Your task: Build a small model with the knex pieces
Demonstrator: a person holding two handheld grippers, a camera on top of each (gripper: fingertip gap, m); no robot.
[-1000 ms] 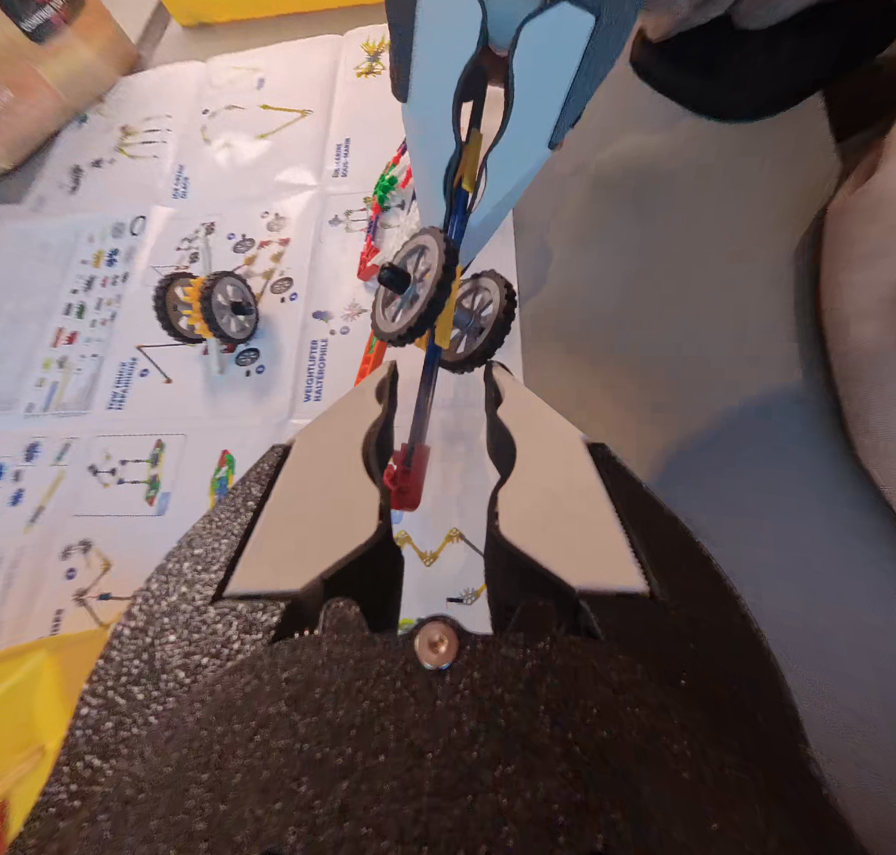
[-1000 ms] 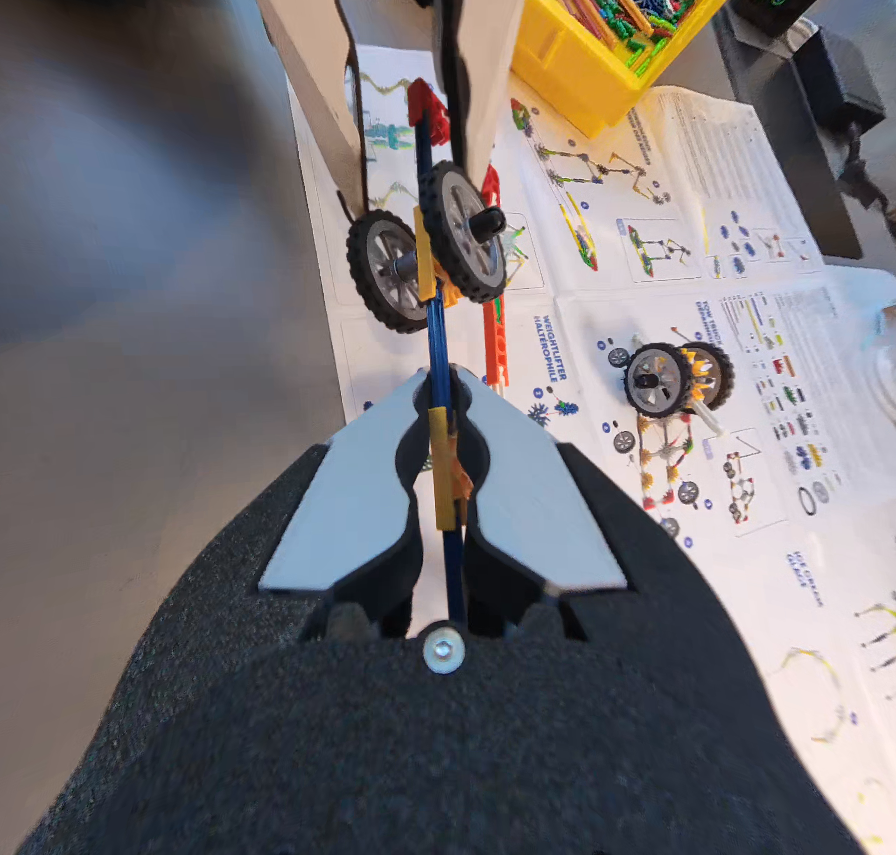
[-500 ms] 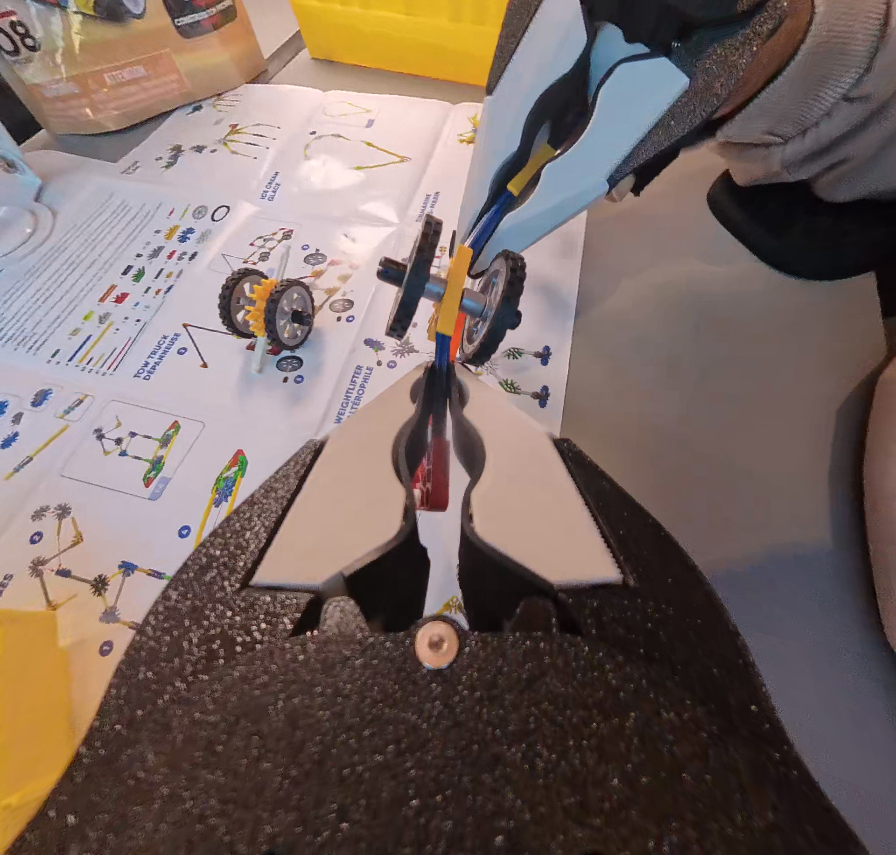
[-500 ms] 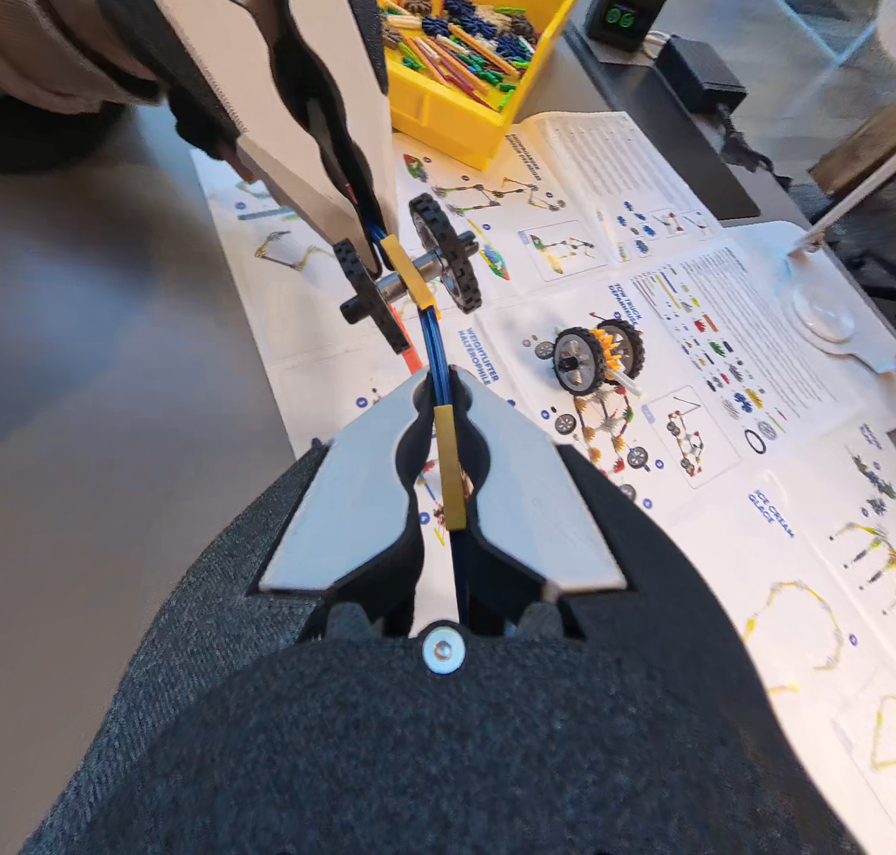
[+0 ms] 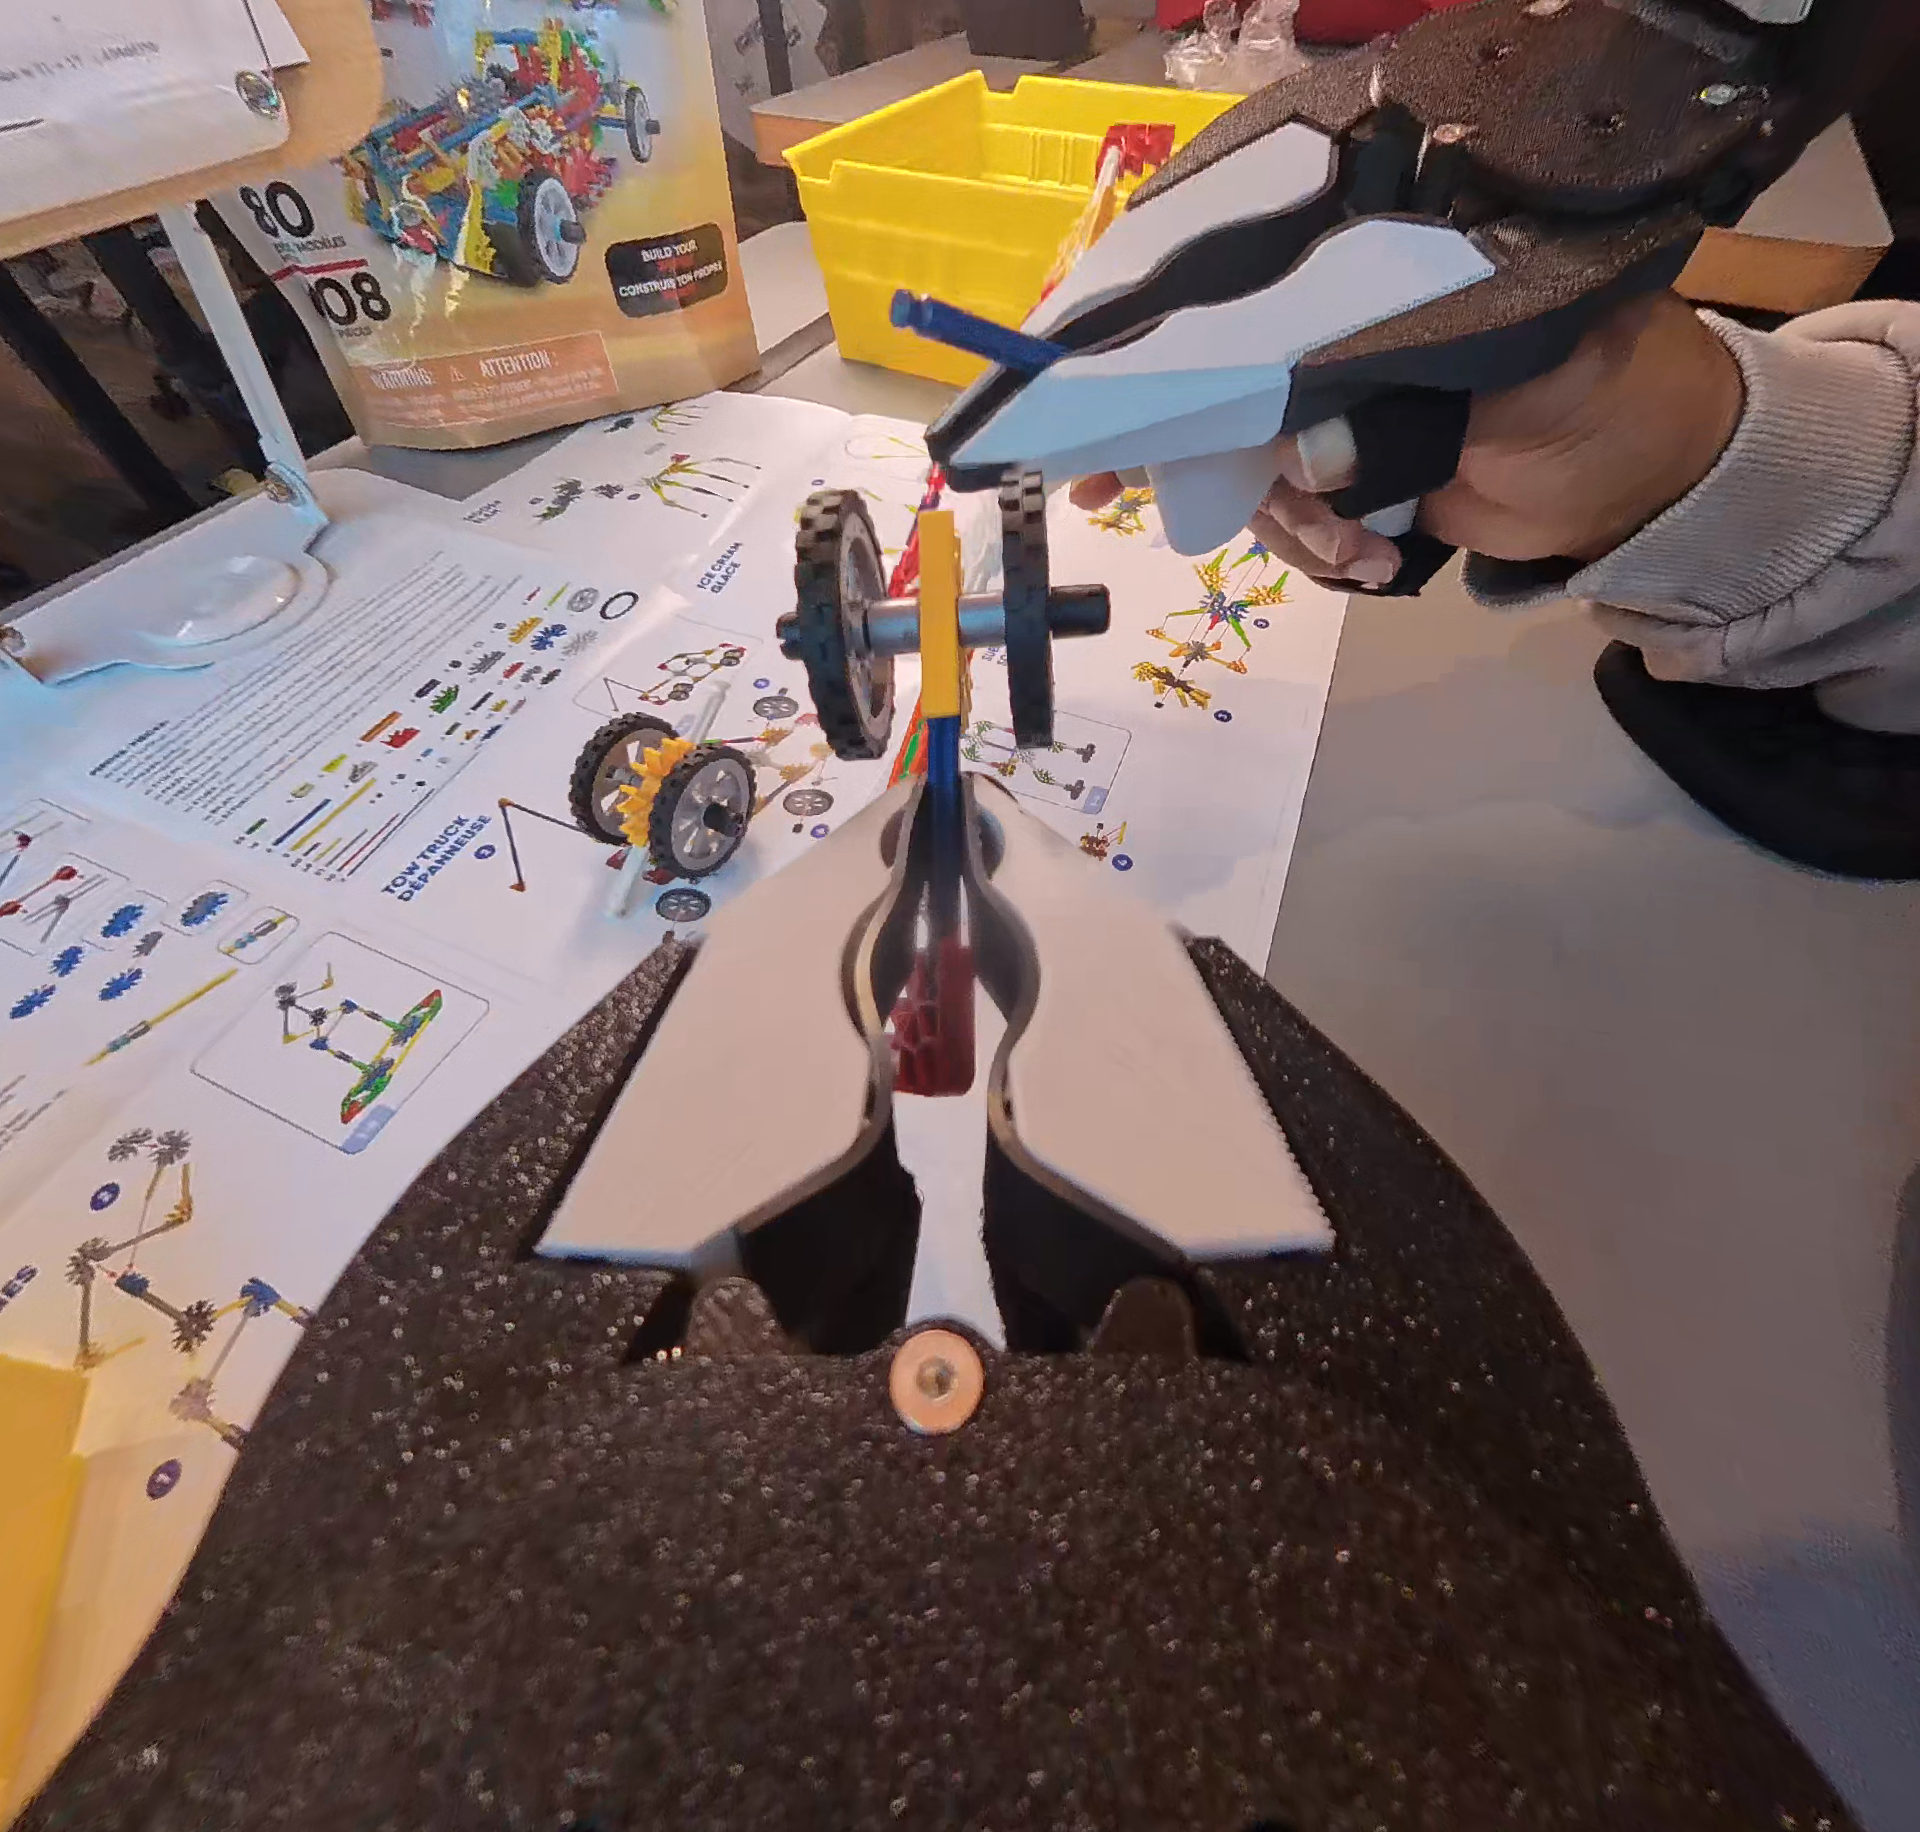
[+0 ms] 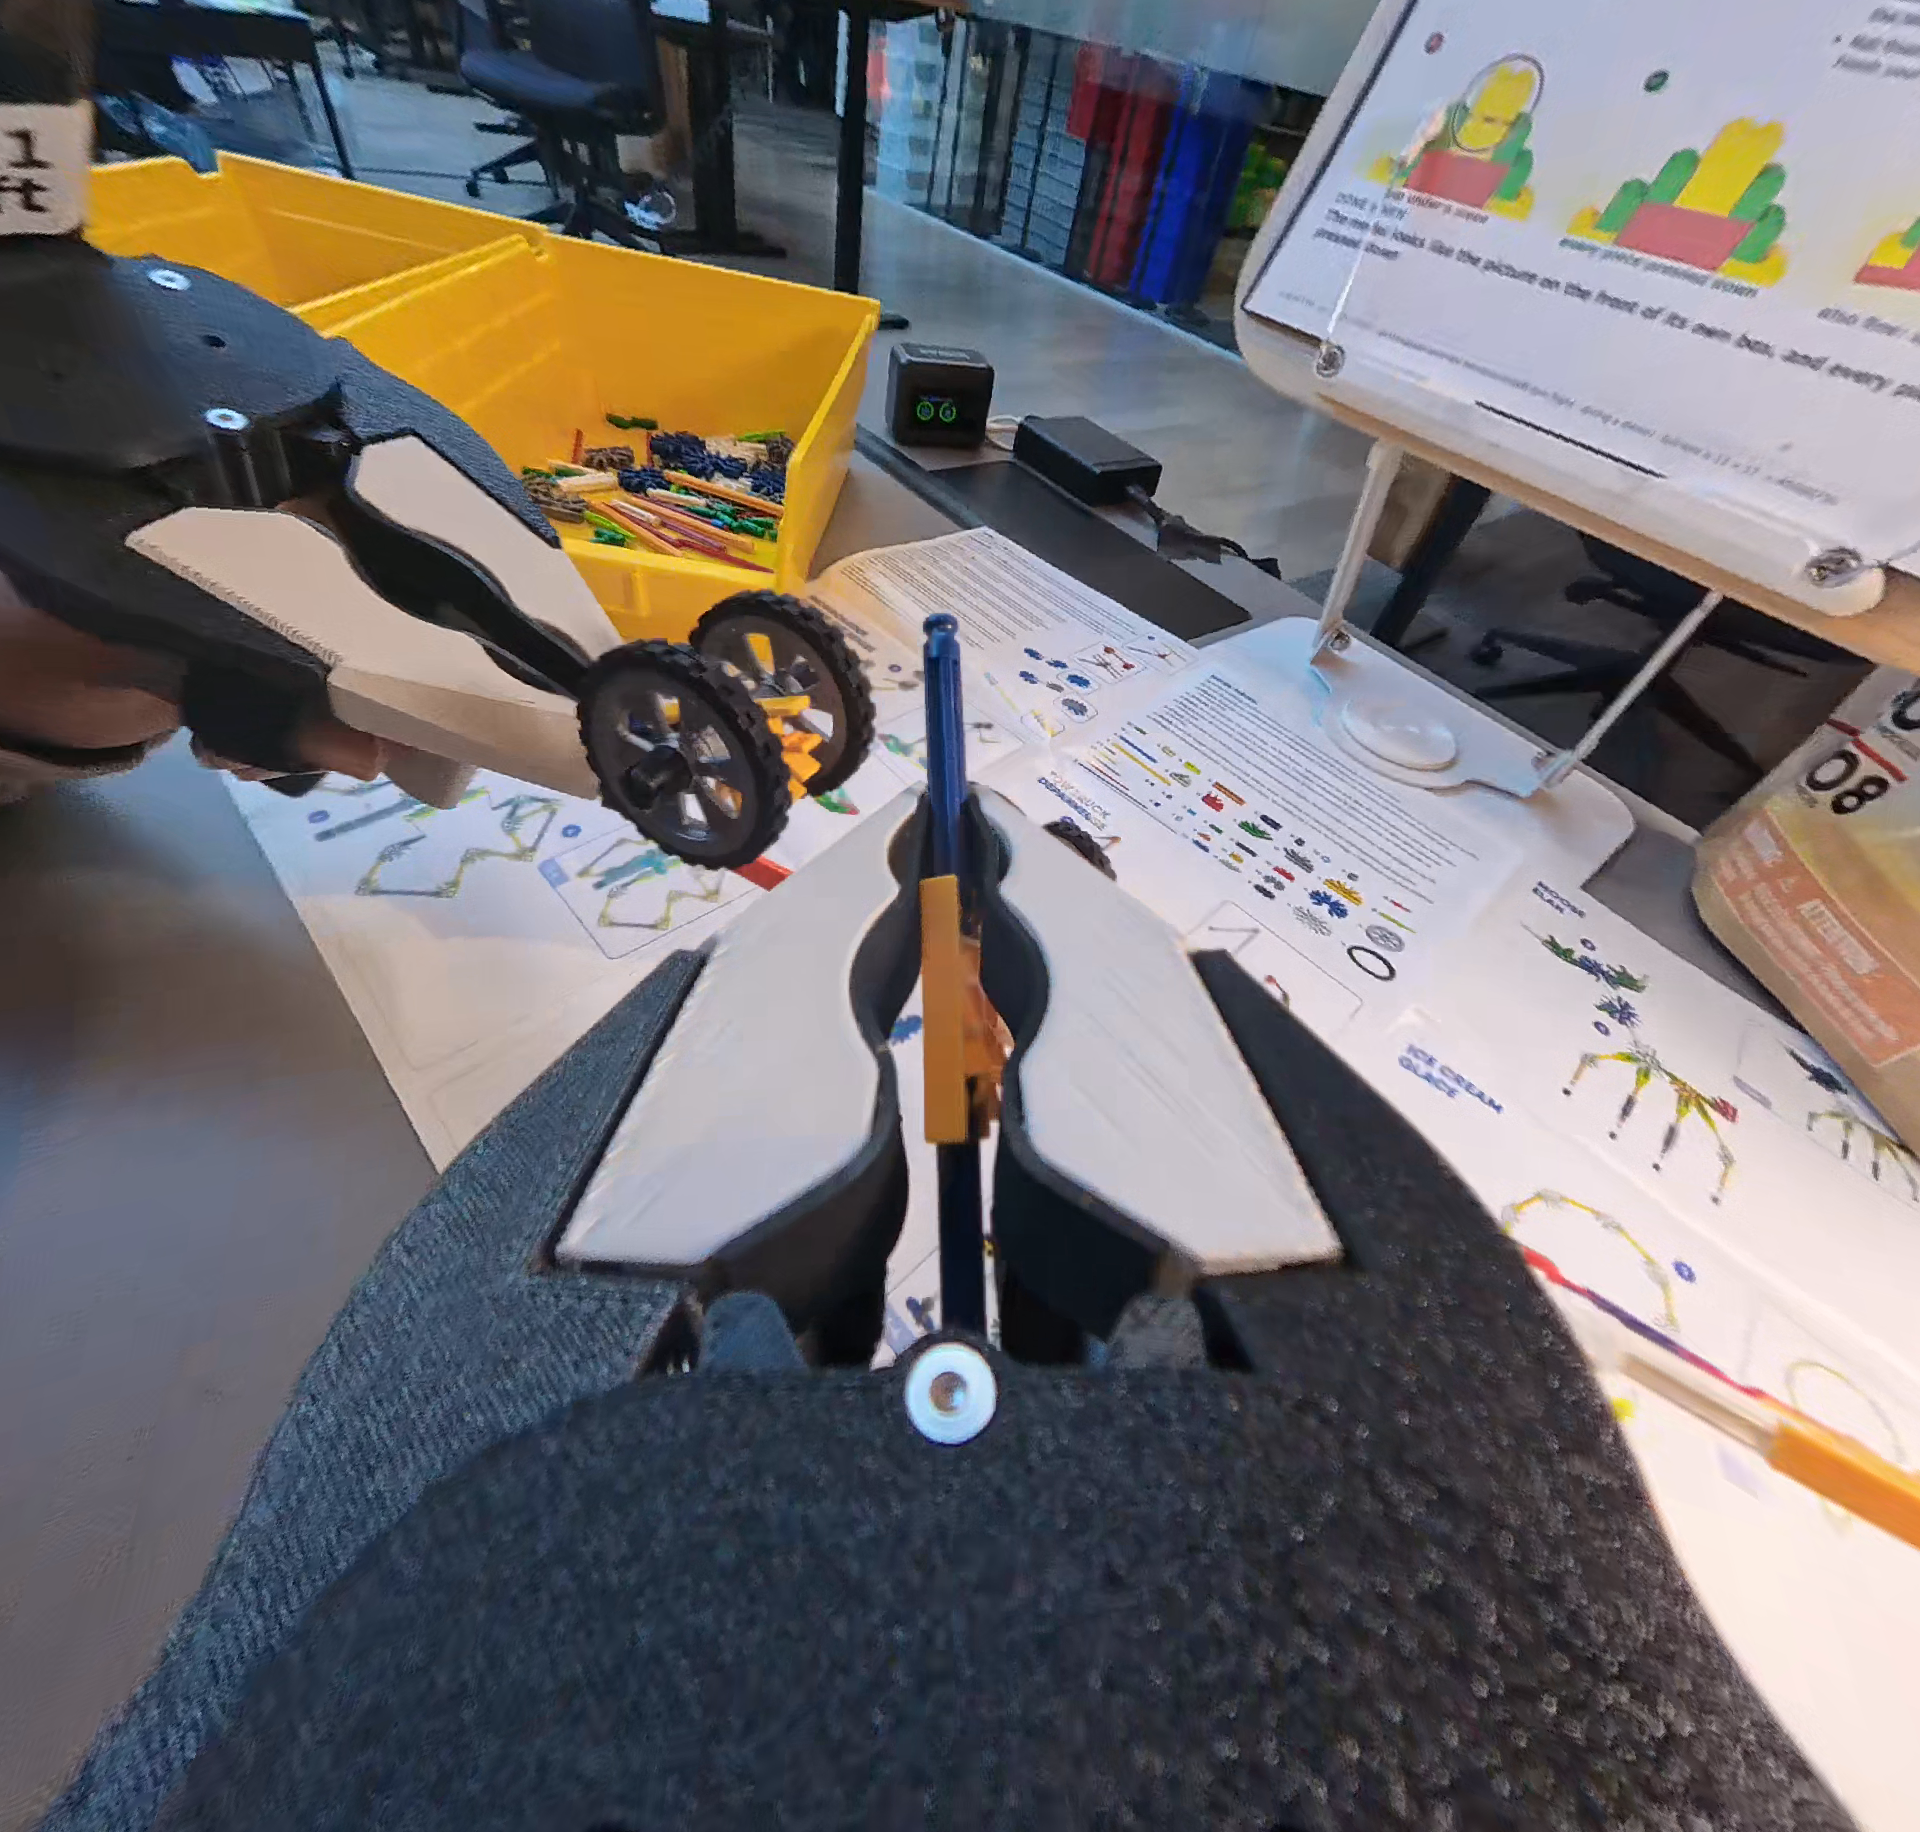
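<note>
Clamping the near end of a two-wheeled axle piece (image 5: 935, 629), the left gripper (image 5: 940, 826) is holding it up in the air over the instruction sheet (image 5: 416, 660). Its fingers are closed on the short blue rod and red connector (image 5: 940, 1034) at the bottom of that piece, while the two black wheels are sitting on a grey axle crossed by a yellow connector just beyond the fingertips.

Farther off and to the right, the right gripper (image 5: 940, 447) is hanging just above the wheels, apart from them, with a person's hand (image 5: 1507, 494) wrapping its handle. In its own view the right gripper (image 6: 945, 806) is gripping a long blue rod (image 6: 943, 722) with a yellow-orange connector (image 6: 945, 1013) between its closed fingers; the rod's free tip is sticking out past the fingertips, close to the wheeled piece but not touching it.

On the sheet, left of the left gripper, a second wheel pair (image 5: 665, 795) with a yellow gear between the wheels is lying on the paper. At the far side of the table a yellow bin (image 6: 665, 369) is holding loose coloured rods and connectors, and a printed toy box (image 5: 520, 172) is standing to the far left in the left wrist view. A white stand with a page (image 6: 1621, 224) is leaning at the far right in the right wrist view.
</note>
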